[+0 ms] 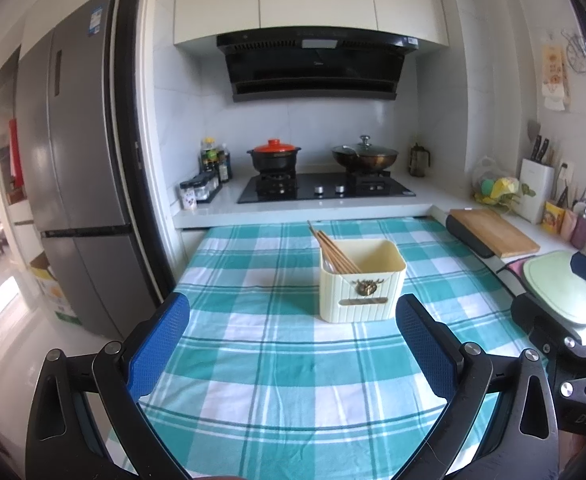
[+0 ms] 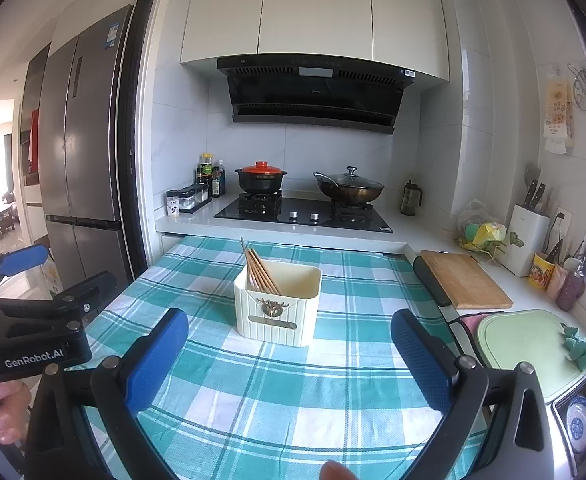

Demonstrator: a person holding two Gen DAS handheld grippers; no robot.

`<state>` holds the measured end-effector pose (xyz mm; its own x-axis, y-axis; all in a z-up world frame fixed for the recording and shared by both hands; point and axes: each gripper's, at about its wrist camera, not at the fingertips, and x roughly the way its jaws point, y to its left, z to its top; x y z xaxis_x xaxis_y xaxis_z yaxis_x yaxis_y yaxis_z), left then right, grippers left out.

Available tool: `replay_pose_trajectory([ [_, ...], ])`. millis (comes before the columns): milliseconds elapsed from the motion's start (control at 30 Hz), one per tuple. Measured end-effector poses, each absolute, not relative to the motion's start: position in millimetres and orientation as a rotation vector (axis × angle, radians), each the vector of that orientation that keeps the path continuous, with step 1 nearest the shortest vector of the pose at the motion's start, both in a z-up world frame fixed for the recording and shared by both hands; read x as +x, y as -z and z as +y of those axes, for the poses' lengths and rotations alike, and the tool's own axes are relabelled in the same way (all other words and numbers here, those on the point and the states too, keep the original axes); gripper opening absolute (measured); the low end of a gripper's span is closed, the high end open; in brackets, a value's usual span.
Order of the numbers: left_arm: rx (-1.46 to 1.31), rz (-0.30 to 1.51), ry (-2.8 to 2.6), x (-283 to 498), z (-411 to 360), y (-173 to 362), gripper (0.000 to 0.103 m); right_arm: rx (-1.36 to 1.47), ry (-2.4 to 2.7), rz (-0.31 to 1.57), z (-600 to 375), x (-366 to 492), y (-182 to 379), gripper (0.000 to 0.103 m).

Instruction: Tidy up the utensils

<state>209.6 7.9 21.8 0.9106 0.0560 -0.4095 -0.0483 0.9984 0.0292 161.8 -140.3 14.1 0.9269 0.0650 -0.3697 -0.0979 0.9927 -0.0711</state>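
Your left gripper (image 1: 293, 320) and right gripper (image 2: 289, 334) hover wide open and empty over the checked desk (image 1: 277, 380); the cream holder (image 1: 361, 280), chopsticks (image 1: 335, 252) inside, stands ahead between the fingers.

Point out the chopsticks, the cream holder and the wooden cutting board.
chopsticks (image 1: 335, 252), left wrist view, middle of the bundle above the rim.
cream holder (image 2: 277, 316), right wrist view, ribbed front wall near the emblem.
wooden cutting board (image 2: 465, 280), right wrist view, centre of its top face.
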Motion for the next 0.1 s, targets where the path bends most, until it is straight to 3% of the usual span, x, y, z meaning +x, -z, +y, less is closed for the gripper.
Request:
replay_pose_trajectory([
  [100, 0.015, 0.421, -0.061, 211.3, 10.1, -20.7, 0.103, -0.085, -0.083, 0.377, -143.6, 162.6, -13.7, 0.103],
])
